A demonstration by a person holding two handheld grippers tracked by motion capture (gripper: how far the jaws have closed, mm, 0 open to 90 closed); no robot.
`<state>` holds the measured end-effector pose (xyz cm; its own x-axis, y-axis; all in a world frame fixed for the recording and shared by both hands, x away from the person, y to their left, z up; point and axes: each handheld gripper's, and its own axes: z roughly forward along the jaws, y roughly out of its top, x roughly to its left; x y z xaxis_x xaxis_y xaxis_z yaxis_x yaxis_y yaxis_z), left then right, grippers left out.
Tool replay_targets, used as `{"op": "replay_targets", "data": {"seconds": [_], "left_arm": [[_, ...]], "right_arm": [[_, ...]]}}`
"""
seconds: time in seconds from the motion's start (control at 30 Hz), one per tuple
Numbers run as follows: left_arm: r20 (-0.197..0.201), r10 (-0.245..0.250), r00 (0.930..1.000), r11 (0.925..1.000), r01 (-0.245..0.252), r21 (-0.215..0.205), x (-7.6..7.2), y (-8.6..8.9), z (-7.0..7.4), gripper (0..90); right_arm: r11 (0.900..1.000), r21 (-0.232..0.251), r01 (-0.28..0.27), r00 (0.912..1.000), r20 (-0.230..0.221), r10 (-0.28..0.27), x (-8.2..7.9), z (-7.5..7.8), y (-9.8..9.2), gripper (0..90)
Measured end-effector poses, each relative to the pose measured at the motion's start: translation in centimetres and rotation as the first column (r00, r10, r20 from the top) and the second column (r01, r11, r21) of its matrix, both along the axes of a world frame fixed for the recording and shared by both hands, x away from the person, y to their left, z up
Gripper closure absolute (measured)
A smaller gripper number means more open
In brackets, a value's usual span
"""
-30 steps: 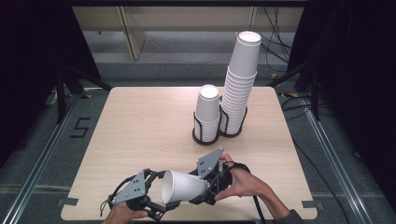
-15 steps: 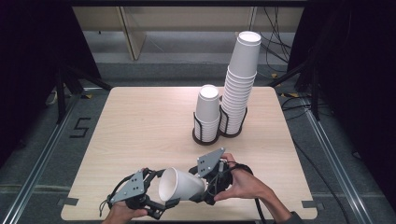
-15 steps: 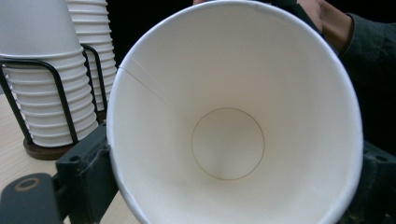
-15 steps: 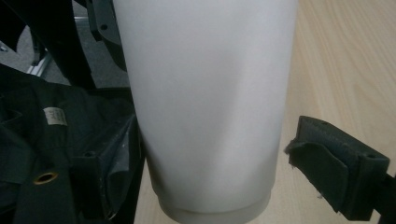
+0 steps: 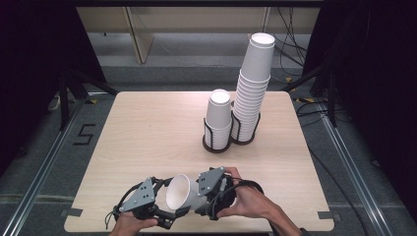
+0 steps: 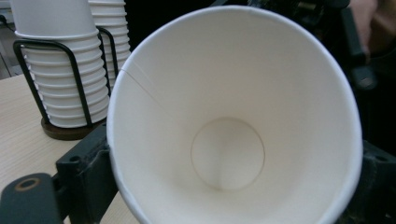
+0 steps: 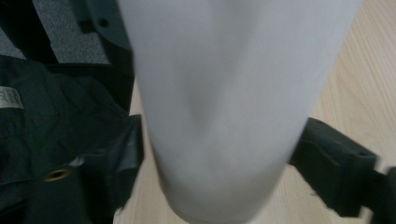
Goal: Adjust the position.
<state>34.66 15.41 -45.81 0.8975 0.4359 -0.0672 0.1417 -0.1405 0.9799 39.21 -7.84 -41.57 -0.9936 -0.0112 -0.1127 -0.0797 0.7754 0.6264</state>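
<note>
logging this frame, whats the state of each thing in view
paper cup: on its side, mouth toward the left gripper, empty
left gripper: at the cup's rim
right gripper: shut on the cup's base end
short cup stack: upright in its holder
tall cup stack: upright, leaning slightly

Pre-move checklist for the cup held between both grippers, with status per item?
1. Right gripper clamped on paper cup: ok, jaws pinch its narrow end.
2. Left gripper gripping the rim: cannot tell, jaws flank it; contact unclear.
3. Cup undamaged: ok, the wall looks round and uncreased inside.
4. Cup empty: ok.
5. Short stack and tall stack upright in their wire holders: ok.
6. Table between cup and stacks unobstructed: ok.
</note>
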Motion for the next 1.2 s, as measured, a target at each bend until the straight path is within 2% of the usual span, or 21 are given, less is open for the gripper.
{"op": "replay_targets", "data": {"seconds": [0.07,0.1,0.13,0.17,0.27,0.33,0.37,0.5,0.6,0.67,0.7,0.8,0.93,1.0,1.13,1.2], "left_arm": [[-0.005,0.004,1.0,0.9998,-0.004,-0.018,0.1,0.1,0.0,8.8],[-0.006,0.005,1.0,0.9994,-0.005,-0.035,0.1,0.1,0.0,8.1],[-0.006,0.005,1.0,0.9979,-0.005,-0.064,0.3,0.1,-0.1,7.5],[-0.027,0.024,0.9993,0.9973,-0.025,-0.068,0.2,0.3,0.0,6.7],[-0.062,0.032,0.9975,0.9885,-0.041,-0.146,0.5,0.3,-0.2,3.6],[-0.067,0.027,0.9974,0.9845,-0.038,-0.171,0.5,0.3,-0.3,2.6],[-0.075,0.037,0.9965,0.9865,-0.049,-0.156,0.3,0.3,-0.2,3.6],[-0.05,0.034,0.9981,0.9876,-0.041,-0.151,0.0,-0.2,-0.1,8.1],[-0.047,0.037,0.9982,0.9869,-0.044,-0.155,0.0,-0.3,-0.1,9.2],[-0.039,0.037,0.9985,0.9877,-0.043,-0.151,0.0,-0.1,0.0,9.2],[-0.041,0.039,0.9984,0.9866,-0.045,-0.157,0.0,-0.1,0.0,9.6],[-0.038,0.031,0.9988,0.9853,-0.037,-0.167,0.1,0.1,0.1,11.2],[-0.015,0.053,0.9985,0.9866,-0.055,-0.154,0.0,0.1,0.2,12.5],[-0.011,0.068,0.9976,0.9844,-0.069,-0.162,0.1,0.3,0.3,12.6],[-0.003,0.129,0.9917,0.9823,-0.128,-0.137,0.3,0.8,0.4,12.7],[-0.013,0.171,0.9852,0.9776,-0.171,-0.122,0.5,1.1,0.3,12.6]], "right_arm": [[1.0,0.025,0.004,0.9998,-0.019,-0.004,0.2,-0.3,0.0,22.0],[0.999,0.034,0.014,0.999,-0.042,-0.013,0.1,-0.3,-0.1,22.1],[0.999,0.047,0.01,0.9991,-0.042,-0.008,0.3,-0.4,-0.1,22.3],[0.998,0.067,0.017,0.998,-0.062,-0.013,0.3,-0.3,-0.2,22.4],[0.991,0.13,0.031,0.9961,-0.086,-0.02,0.5,-0.4,-0.4,22.5],[0.986,0.162,0.033,0.9933,-0.114,-0.015,0.5,-0.5,-0.5,22.6],[0.984,0.175,0.034,0.9926,-0.121,-0.013,0.5,-0.6,-0.4,22.6],[0.979,0.203,0.034,0.99,-0.141,-0.006,0.5,-1.1,-0.1,22.5],[0.98,0.196,0.041,0.9876,-0.157,-0.01,0.4,-1.5,0.2,22.5],[0.979,0.201,0.034,0.9894,-0.145,-0.004,0.5,-1.7,0.3,22.5],[0.978,0.203,0.045,0.9845,-0.175,-0.009,0.4,-1.7,0.3,22.5],[0.974,0.222,0.049,0.9822,-0.188,-0.006,0.5,-1.8,0.3,22.3],[0.972,0.227,0.062,0.9782,-0.207,-0.014,0.6,-2.1,0.3,22.6],[0.97,0.23,0.076,0.9762,-0.215,-0.026,0.8,-2.2,0.1,22.2],[0.974,0.205,0.101,0.9764,-0.208,-0.057,1.1,-2.2,-0.6,20.8],[0.971,0.195,0.139,0.9757,-0.195,-0.1,1.3,-2.3,-1.2,20.7]]}}
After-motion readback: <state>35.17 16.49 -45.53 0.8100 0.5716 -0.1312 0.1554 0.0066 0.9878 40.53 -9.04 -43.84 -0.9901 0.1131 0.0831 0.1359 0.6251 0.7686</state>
